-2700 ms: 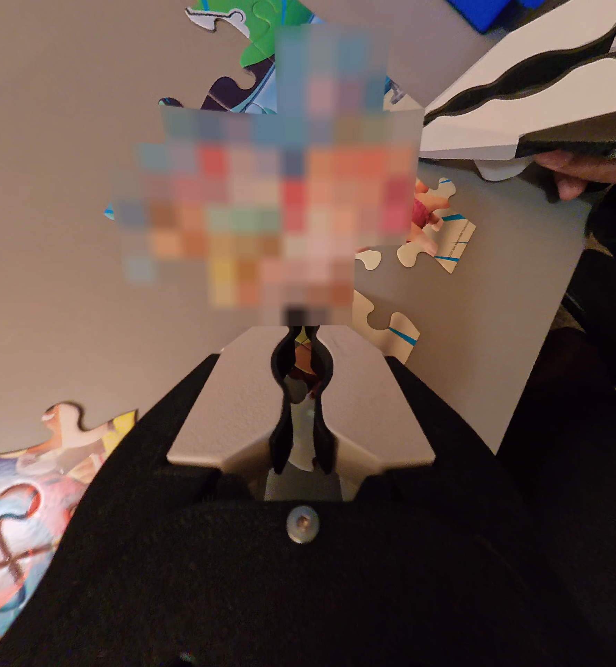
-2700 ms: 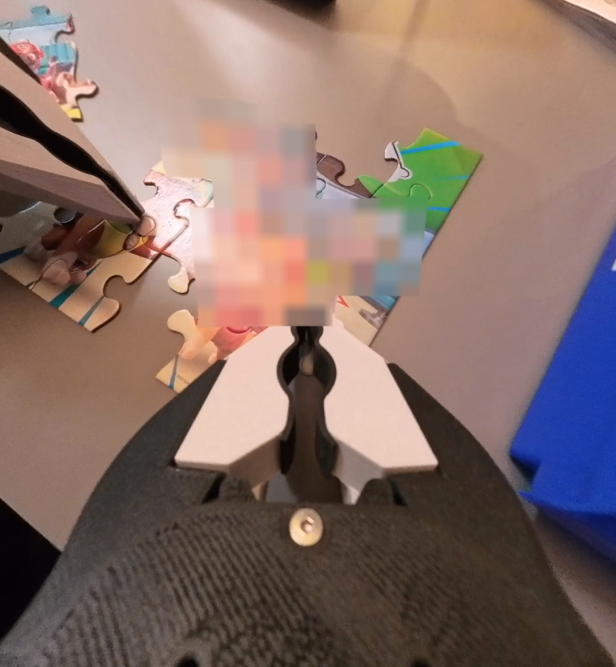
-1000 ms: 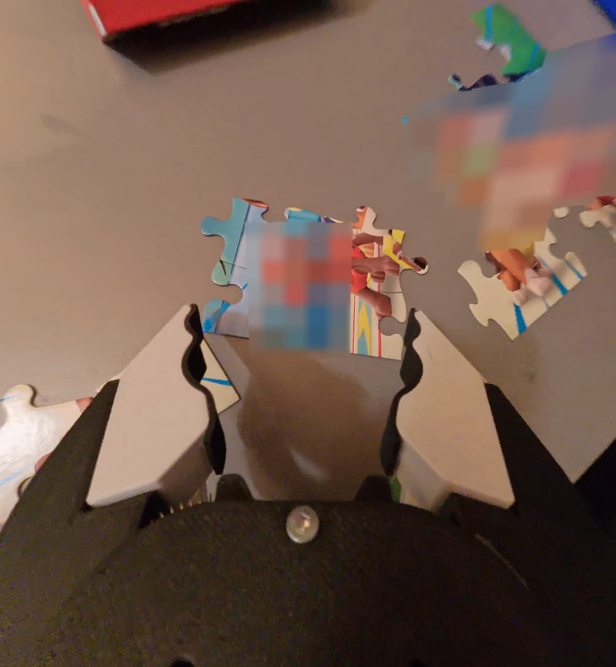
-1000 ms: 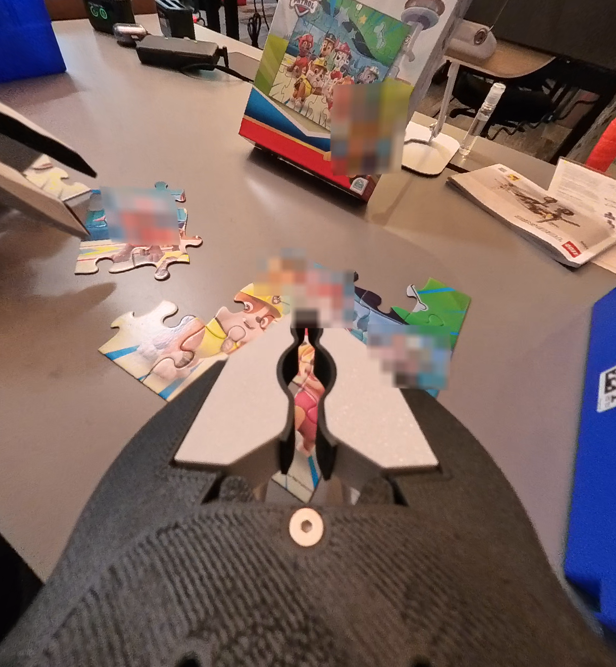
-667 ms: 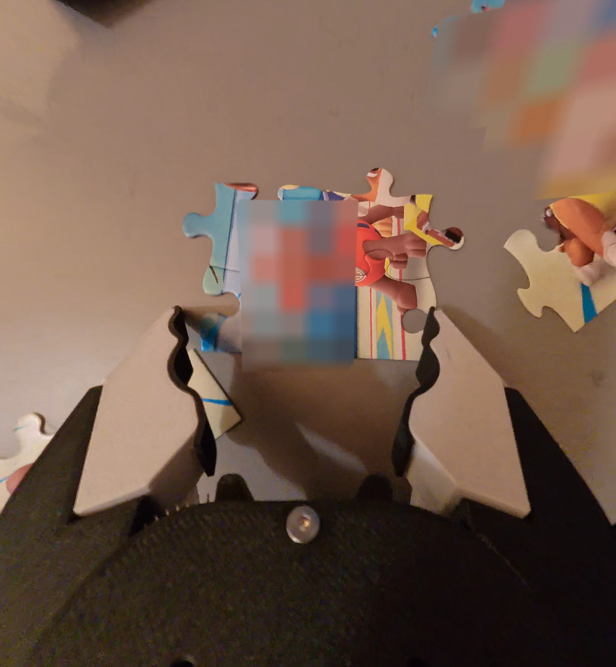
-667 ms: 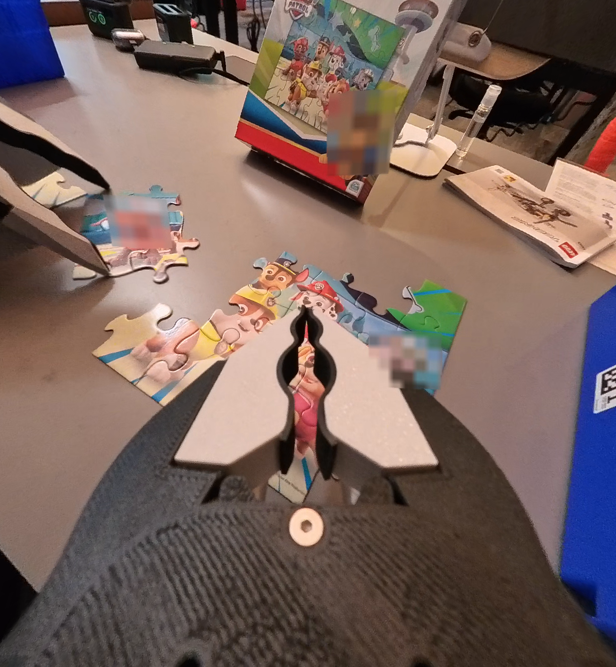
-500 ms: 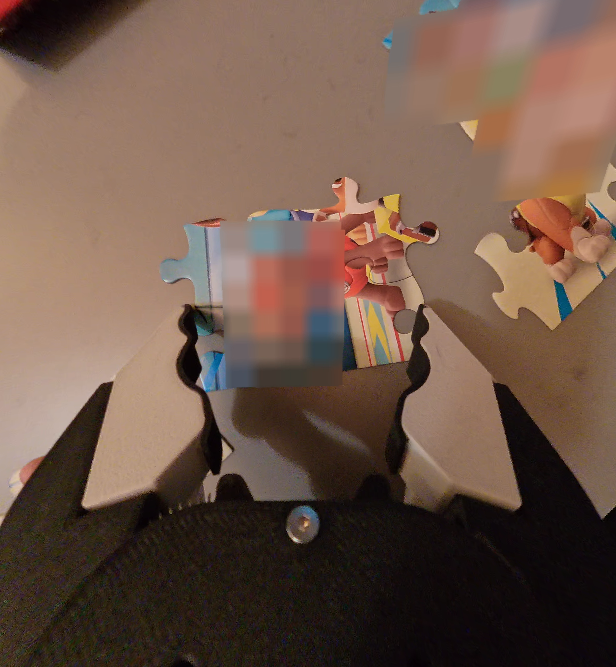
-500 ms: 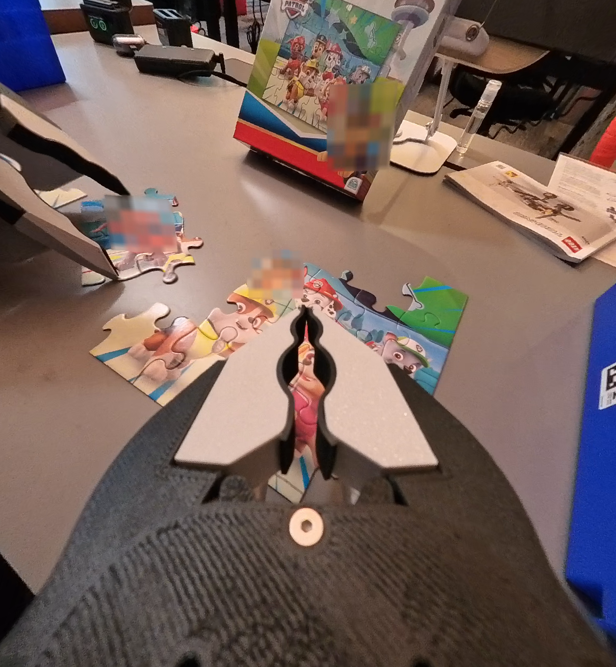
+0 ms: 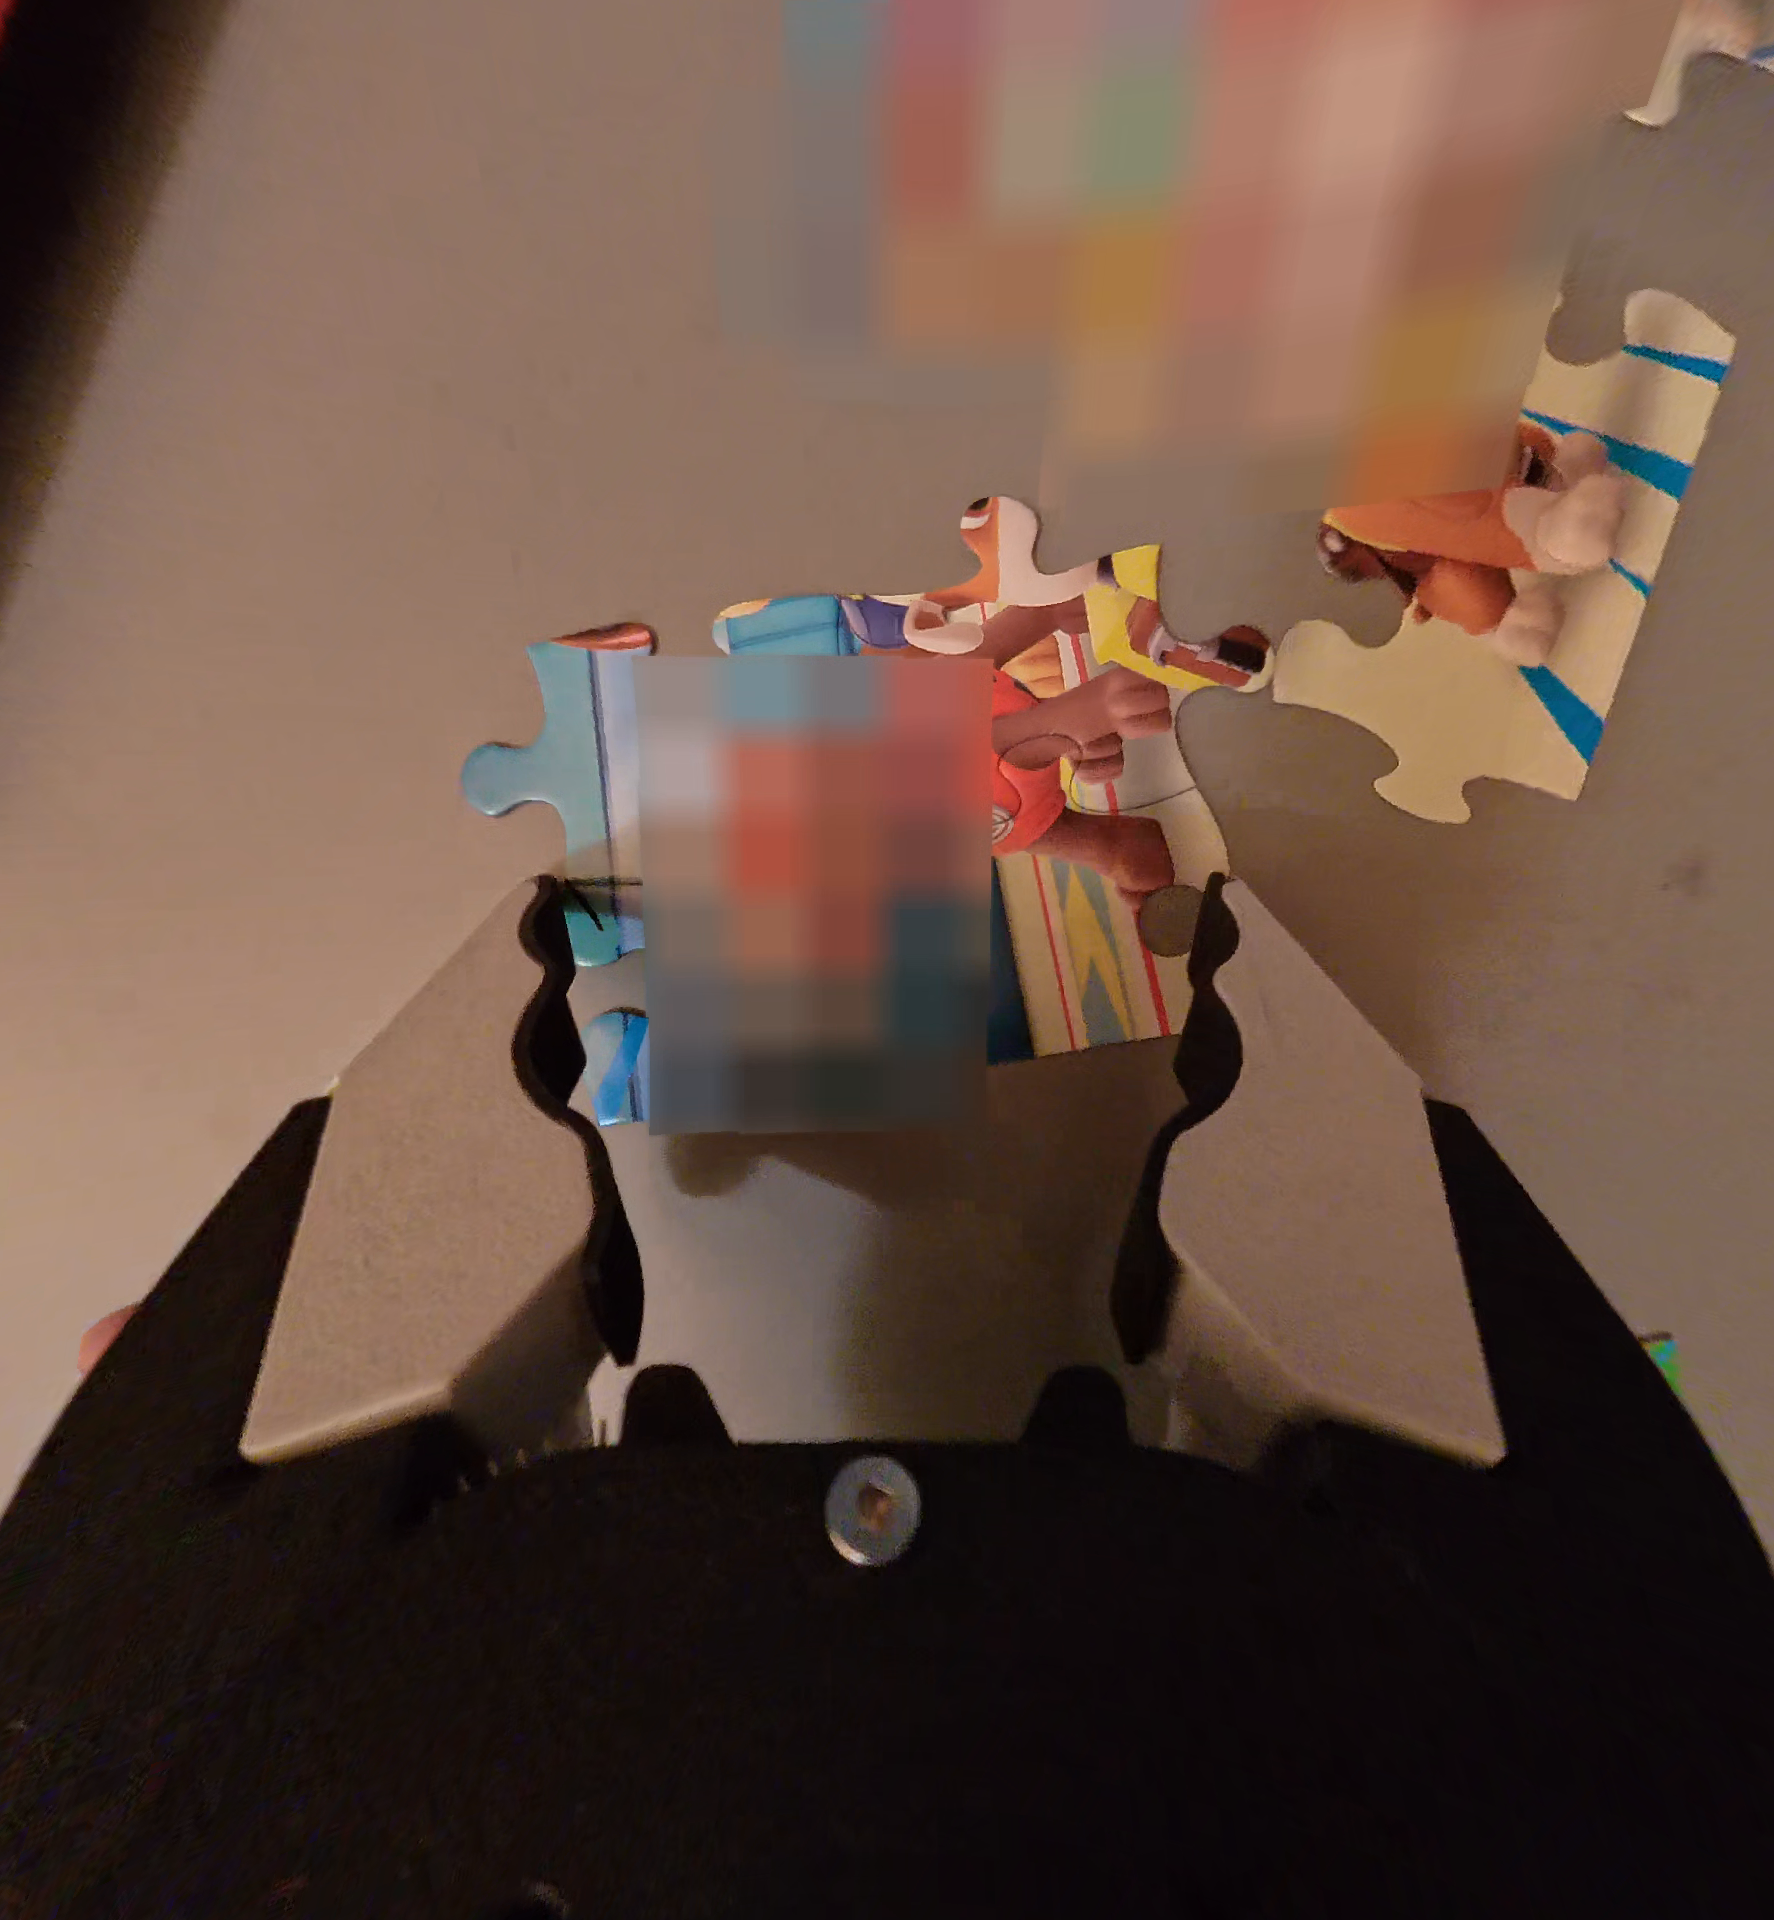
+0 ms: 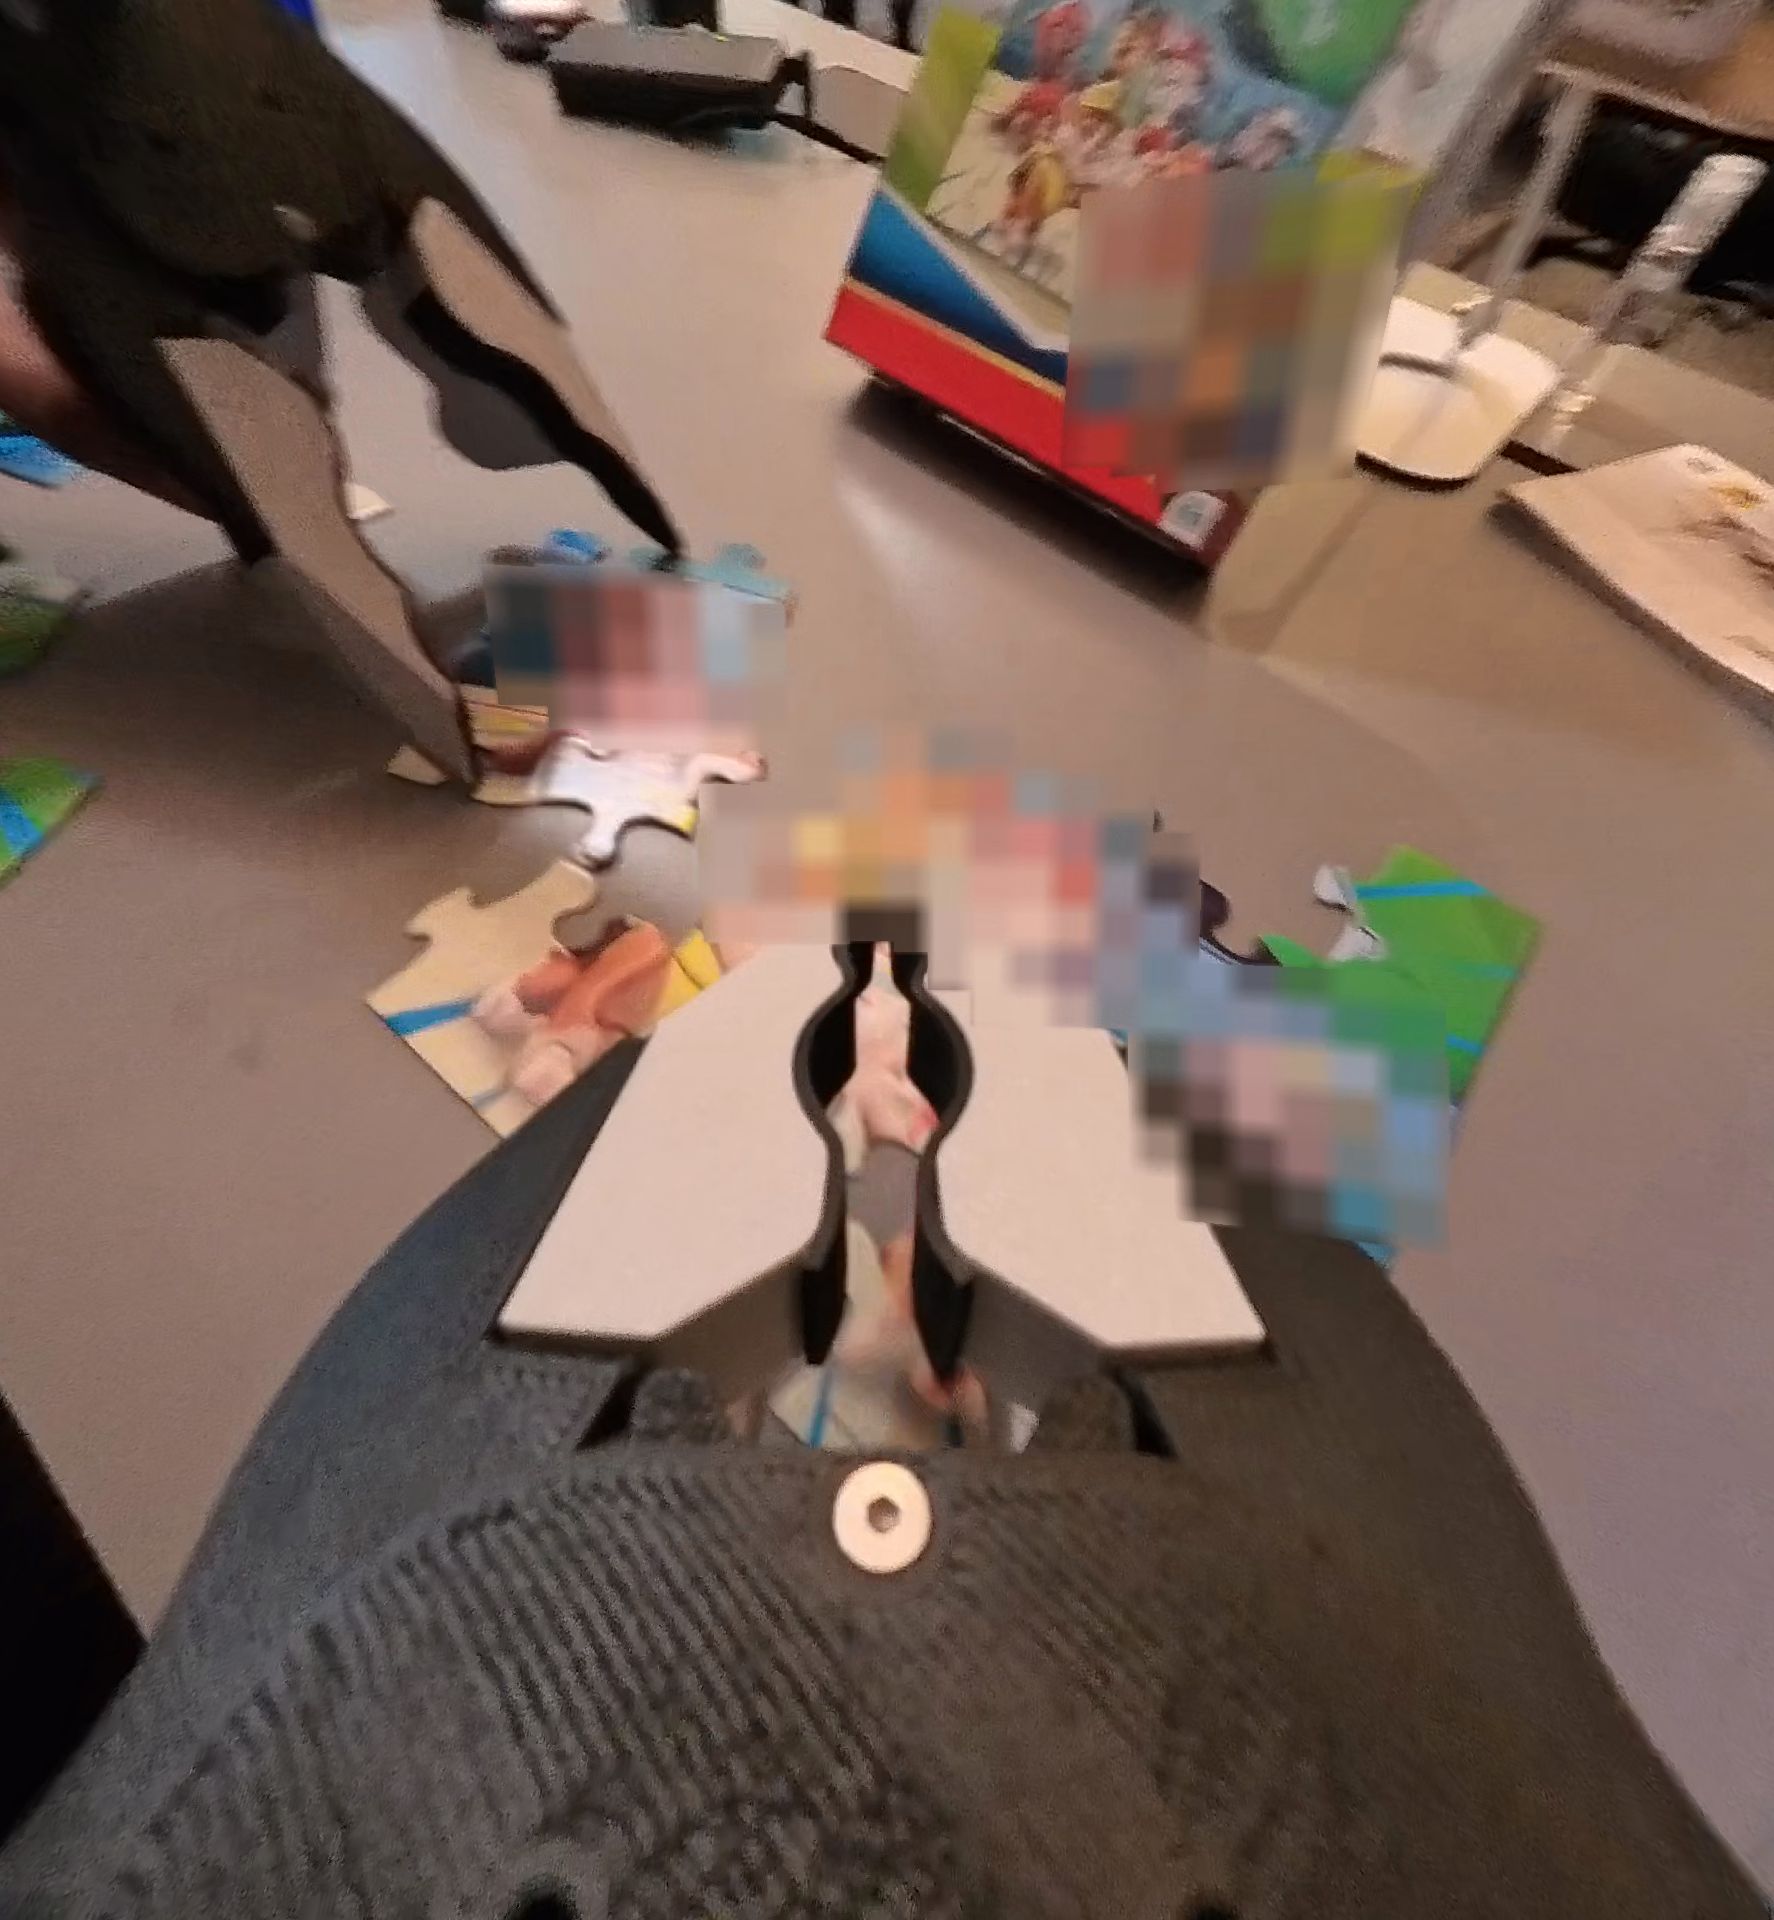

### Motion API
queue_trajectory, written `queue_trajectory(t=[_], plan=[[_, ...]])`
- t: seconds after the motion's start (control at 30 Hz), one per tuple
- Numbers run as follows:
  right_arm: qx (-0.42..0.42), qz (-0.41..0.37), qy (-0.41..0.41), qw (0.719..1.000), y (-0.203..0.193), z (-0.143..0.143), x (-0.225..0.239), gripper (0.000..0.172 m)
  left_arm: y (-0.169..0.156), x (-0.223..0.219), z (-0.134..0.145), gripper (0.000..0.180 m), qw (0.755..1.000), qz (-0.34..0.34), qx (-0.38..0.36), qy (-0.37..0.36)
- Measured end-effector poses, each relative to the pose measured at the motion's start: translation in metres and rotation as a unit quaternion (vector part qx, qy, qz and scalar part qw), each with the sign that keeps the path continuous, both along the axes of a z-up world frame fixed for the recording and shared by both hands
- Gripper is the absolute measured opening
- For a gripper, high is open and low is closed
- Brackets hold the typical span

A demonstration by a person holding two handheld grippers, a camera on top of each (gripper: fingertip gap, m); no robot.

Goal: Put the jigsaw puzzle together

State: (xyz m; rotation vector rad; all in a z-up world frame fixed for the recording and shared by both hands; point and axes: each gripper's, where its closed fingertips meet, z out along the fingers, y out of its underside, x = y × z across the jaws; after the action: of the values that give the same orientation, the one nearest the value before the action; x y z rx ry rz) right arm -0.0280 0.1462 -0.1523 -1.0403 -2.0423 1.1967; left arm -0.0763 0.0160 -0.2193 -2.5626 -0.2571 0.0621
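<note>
Between the wide-spread fingers of the left gripper point(image 9: 878, 914) a small cluster of joined puzzle pieces point(image 9: 1080, 790) is framed, lying flat on the grey table point(image 9: 343, 416); the fingertips are set down at the cluster's left and right edges, and whether the pads press on it cannot be told. The cluster is printed with light blue on the left and red, brown and yellow stripes on the right, its middle being hidden by a mosaic patch. Just to its right a larger assembled puzzle point(image 9: 1465, 665) is seen, cream with blue lines and an orange cartoon figure, a knob of the cluster nearly meeting it. The right gripper point(image 10: 883, 961) is closed, with nothing seen held between its tips, and is held over the near part of that larger puzzle point(image 10: 509, 987), whose far right corner is green point(image 10: 1434, 935). Farther off a red and blue puzzle box point(image 10: 966, 343) stands on the table, with a paper booklet point(image 10: 1693, 582) at the far right.
</note>
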Motion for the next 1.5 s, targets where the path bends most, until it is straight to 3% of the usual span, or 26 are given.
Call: queue_trajectory(t=[0.13,0.37,0.47,0.77,1.07,1.23,1.5], plan=[[-0.035,0.060,-0.060,0.996,-0.037,-0.004,-0.007,0.009,0.012,-0.003,0.000,0.117,0.997,-0.083,-0.001,-0.001],[0.073,0.062,-0.141,0.985,-0.043,-0.049,-0.005,0.014,0.021,-0.008,0.000,0.116,0.990,-0.140,0.009,0.001],[0.090,0.047,-0.136,0.985,-0.035,-0.051,-0.005,0.013,0.021,-0.009,0.000,0.114,0.989,-0.148,0.015,0.004],[0.017,0.020,-0.136,0.990,-0.024,-0.037,-0.006,0.011,0.024,-0.013,0.001,0.110,0.986,-0.165,0.016,0.005],[0.047,0.078,-0.154,0.984,-0.058,-0.047,-0.002,0.016,0.032,-0.014,0.001,0.109,0.982,-0.187,0.012,0.002],[0.090,0.063,-0.141,0.984,-0.061,-0.053,-0.009,0.030,0.035,-0.013,0.002,0.109,0.982,-0.188,0.021,0.000],[0.059,0.069,-0.162,0.983,-0.068,-0.055,-0.009,0.032,0.036,-0.013,0.002,0.109,0.982,-0.188,0.029,-0.002]])
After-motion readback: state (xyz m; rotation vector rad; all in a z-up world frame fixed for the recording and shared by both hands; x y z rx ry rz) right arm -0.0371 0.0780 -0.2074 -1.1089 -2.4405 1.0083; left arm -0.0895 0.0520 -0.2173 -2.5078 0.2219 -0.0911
